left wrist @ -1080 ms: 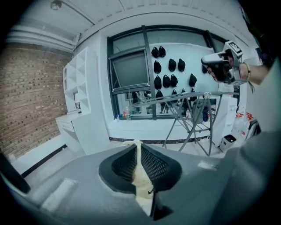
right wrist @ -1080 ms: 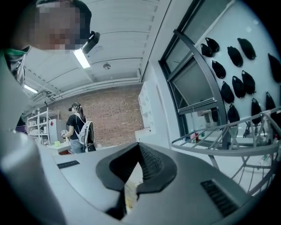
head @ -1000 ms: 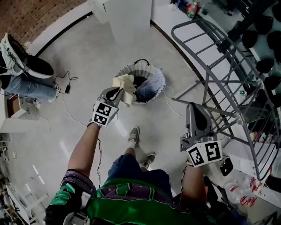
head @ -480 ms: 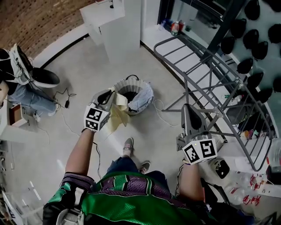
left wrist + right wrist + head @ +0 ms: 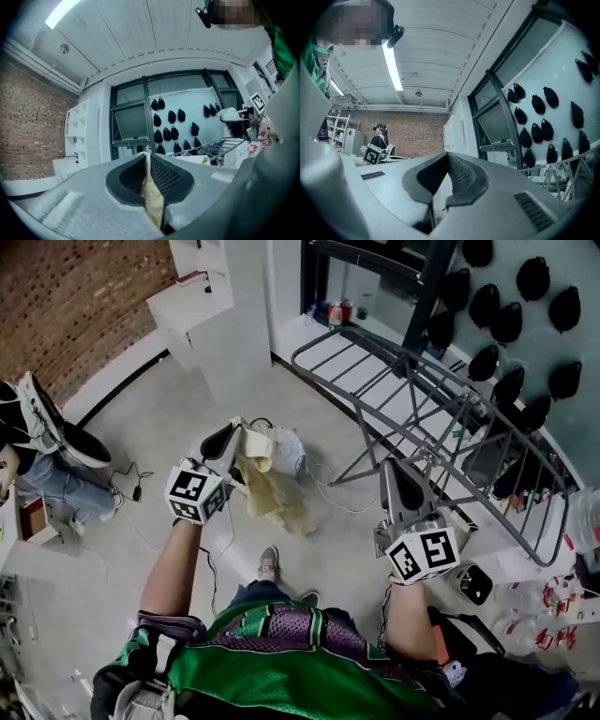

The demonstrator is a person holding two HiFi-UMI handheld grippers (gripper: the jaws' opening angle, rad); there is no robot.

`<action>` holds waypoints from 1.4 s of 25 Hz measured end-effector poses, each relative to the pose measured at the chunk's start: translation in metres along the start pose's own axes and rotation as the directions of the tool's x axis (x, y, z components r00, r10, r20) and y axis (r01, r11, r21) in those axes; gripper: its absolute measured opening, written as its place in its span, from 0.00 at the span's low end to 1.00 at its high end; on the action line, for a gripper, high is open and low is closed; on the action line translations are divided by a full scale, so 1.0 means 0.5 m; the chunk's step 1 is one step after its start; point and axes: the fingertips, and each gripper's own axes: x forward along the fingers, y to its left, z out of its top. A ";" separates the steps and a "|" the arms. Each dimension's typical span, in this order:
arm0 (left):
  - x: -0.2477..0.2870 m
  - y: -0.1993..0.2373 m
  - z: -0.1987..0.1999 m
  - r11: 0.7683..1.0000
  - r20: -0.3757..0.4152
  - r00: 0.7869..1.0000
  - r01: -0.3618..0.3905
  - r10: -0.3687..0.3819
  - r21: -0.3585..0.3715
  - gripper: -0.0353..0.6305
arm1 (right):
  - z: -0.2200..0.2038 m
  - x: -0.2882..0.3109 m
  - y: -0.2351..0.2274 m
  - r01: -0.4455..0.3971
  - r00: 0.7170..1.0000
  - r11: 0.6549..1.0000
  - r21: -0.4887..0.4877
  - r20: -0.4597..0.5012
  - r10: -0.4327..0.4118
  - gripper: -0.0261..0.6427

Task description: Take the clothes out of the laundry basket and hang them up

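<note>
My left gripper (image 5: 231, 435) is shut on the top edge of a pale yellow cloth (image 5: 274, 491), which hangs loose below it in the head view. The left gripper view shows the cloth (image 5: 153, 198) pinched between the dark pads (image 5: 161, 174). The laundry basket (image 5: 292, 454) stands on the floor behind the cloth, mostly hidden, with a bluish garment in it. My right gripper (image 5: 398, 472) is shut with nothing in it, held in front of the grey drying rack (image 5: 422, 395). Its jaws (image 5: 448, 159) meet with no gap.
A white shelf unit (image 5: 211, 315) stands behind the basket. A seated person (image 5: 42, 442) is at the far left, with cables on the floor (image 5: 131, 493). Black caps hang on the wall (image 5: 511, 320) behind the rack. My feet (image 5: 267, 566) are below the cloth.
The left gripper has risen and lifted the yellow cloth clear of the basket, so it now hangs free. The right gripper has also risen, staying shut and empty.
</note>
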 end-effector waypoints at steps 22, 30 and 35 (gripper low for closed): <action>0.173 -0.299 0.456 0.969 0.323 0.914 0.232 -0.246 0.084 0.11 | 0.050 -0.215 -0.148 0.188 0.982 0.982 -0.032 0.029 -0.187 0.04; 0.203 -0.338 0.637 0.953 0.435 0.849 0.288 -0.299 0.093 0.11 | 0.011 -0.214 -0.157 0.193 0.981 0.981 -0.030 -0.026 -0.194 0.05; 0.242 -0.370 0.709 0.939 0.451 0.825 0.328 -0.339 0.106 0.11 | -0.055 -0.202 -0.148 0.153 0.982 0.988 -0.028 -0.104 -0.155 0.14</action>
